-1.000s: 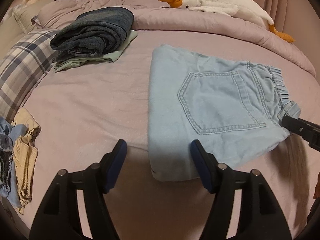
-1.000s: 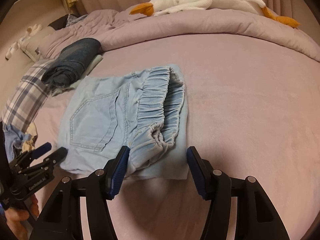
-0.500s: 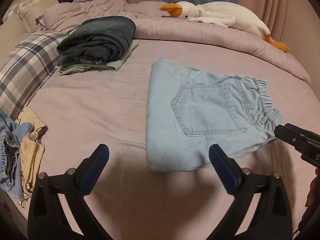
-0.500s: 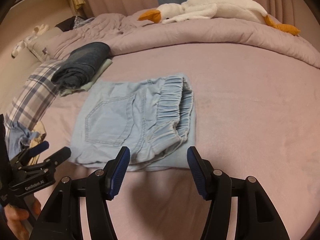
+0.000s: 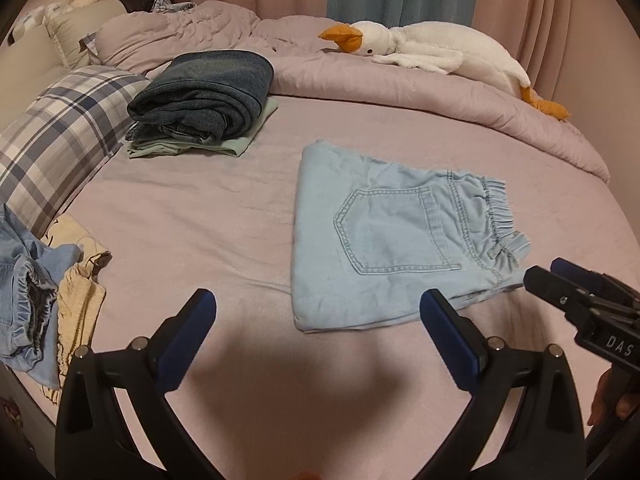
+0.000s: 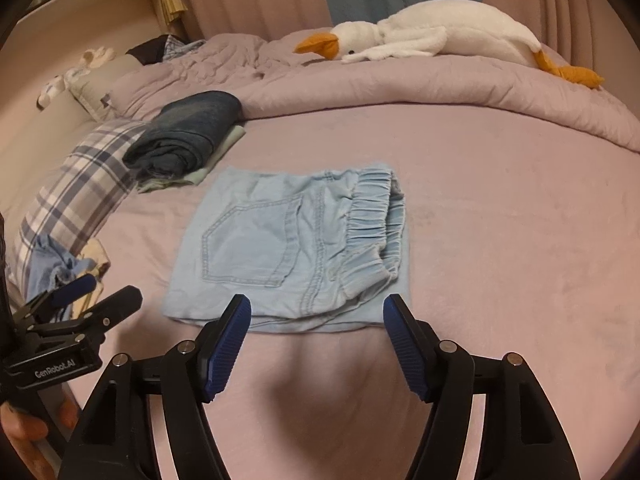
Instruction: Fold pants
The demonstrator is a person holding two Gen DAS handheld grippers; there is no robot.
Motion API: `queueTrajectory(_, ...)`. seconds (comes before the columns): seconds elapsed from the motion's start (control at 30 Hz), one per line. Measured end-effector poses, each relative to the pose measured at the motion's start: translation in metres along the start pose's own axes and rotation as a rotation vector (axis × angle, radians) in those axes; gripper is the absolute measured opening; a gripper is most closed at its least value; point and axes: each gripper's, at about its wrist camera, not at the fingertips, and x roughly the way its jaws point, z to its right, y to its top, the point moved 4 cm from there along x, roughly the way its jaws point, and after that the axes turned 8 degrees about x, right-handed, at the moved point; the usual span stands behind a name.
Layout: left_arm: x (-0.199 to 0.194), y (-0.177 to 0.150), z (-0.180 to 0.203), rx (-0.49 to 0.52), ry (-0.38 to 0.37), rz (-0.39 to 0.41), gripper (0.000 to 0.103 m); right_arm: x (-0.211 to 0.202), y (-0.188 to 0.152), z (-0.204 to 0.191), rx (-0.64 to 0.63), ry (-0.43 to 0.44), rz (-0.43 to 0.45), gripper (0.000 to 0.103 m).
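Light blue denim pants (image 5: 384,240) lie folded into a compact rectangle on the pink bed, back pocket up, elastic waistband at the right; they also show in the right wrist view (image 6: 292,248). My left gripper (image 5: 320,320) is open wide and empty, hovering just short of the pants' near left corner. My right gripper (image 6: 316,320) is open and empty, just short of the pants' near edge. The right gripper shows in the left wrist view (image 5: 576,292), the left gripper in the right wrist view (image 6: 92,296).
A stack of folded dark jeans on a green garment (image 5: 200,100) sits at the back left beside a plaid pillow (image 5: 60,144). Unfolded clothes (image 5: 40,288) lie at the left edge. A plush goose (image 5: 432,52) rests on the rolled duvet at the back.
Both grippers have pulled back from the folded pants toward the near edge of the bed. The left gripper's jaws have opened wider. The pants lie still.
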Motion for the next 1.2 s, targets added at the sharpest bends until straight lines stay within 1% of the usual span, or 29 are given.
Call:
queueTrajectory(0.1, -0.005, -0.001, -0.001, -0.015, 0.001, -0.012, 0.102, -0.005, -0.001, -0.005, -0.009, 0.005, 0.007, 0.071)
queueTrajectory(0.13, -0.006, -0.001, -0.001, -0.014, 0.01, -0.015, 0.102, -0.006, -0.002, -0.007, -0.011, 0.004, 0.007, 0.073)
queueTrajectory(0.17, -0.008, -0.001, -0.002, -0.013, 0.014, -0.012, 0.102, -0.008, -0.002, -0.008, -0.014, 0.005, 0.011, 0.077)
queueTrajectory(0.2, -0.009, -0.002, -0.002, -0.015, 0.014, -0.012, 0.102, -0.009, -0.002, -0.009, -0.016, 0.005, 0.015, 0.079)
queueTrajectory(0.33, -0.014, -0.004, -0.004, -0.034, -0.007, -0.021, 0.102, -0.013, -0.003, -0.014, -0.017, 0.008, 0.023, 0.079)
queueTrajectory(0.43, -0.019, -0.006, -0.005, -0.035, 0.004, -0.029, 0.102, -0.017, -0.005, -0.018, -0.022, 0.011, 0.025, 0.08)
queueTrajectory(0.5, -0.021, -0.006, -0.006, -0.041, 0.007, -0.029, 0.102, -0.018, -0.006, -0.021, -0.024, 0.012, 0.025, 0.088)
queueTrajectory(0.63, -0.029, -0.007, -0.007, -0.044, 0.045, -0.026, 0.102, -0.022, -0.009, -0.026, -0.034, 0.023, 0.023, 0.09)
queueTrajectory(0.7, -0.032, -0.007, -0.008, -0.035, 0.066, -0.023, 0.102, -0.023, -0.011, -0.028, -0.038, 0.026, 0.019, 0.098)
queueTrajectory(0.77, -0.036, -0.009, -0.007, -0.03, 0.076, -0.021, 0.102, -0.026, -0.012, -0.031, -0.042, 0.034, 0.023, 0.102)
queueTrajectory(0.93, -0.048, -0.012, -0.007, -0.034, 0.078, -0.01, 0.102, -0.034, -0.015, -0.037, -0.049, 0.037, 0.031, 0.102)
queueTrajectory(1.1, -0.058, -0.013, -0.008, -0.029, 0.095, -0.003, 0.102, -0.045, -0.016, -0.042, -0.052, 0.029, 0.043, 0.102)
queueTrajectory(1.2, -0.063, -0.013, -0.006, -0.024, 0.085, -0.006, 0.102, -0.052, -0.017, -0.044, -0.058, 0.022, 0.049, 0.102)
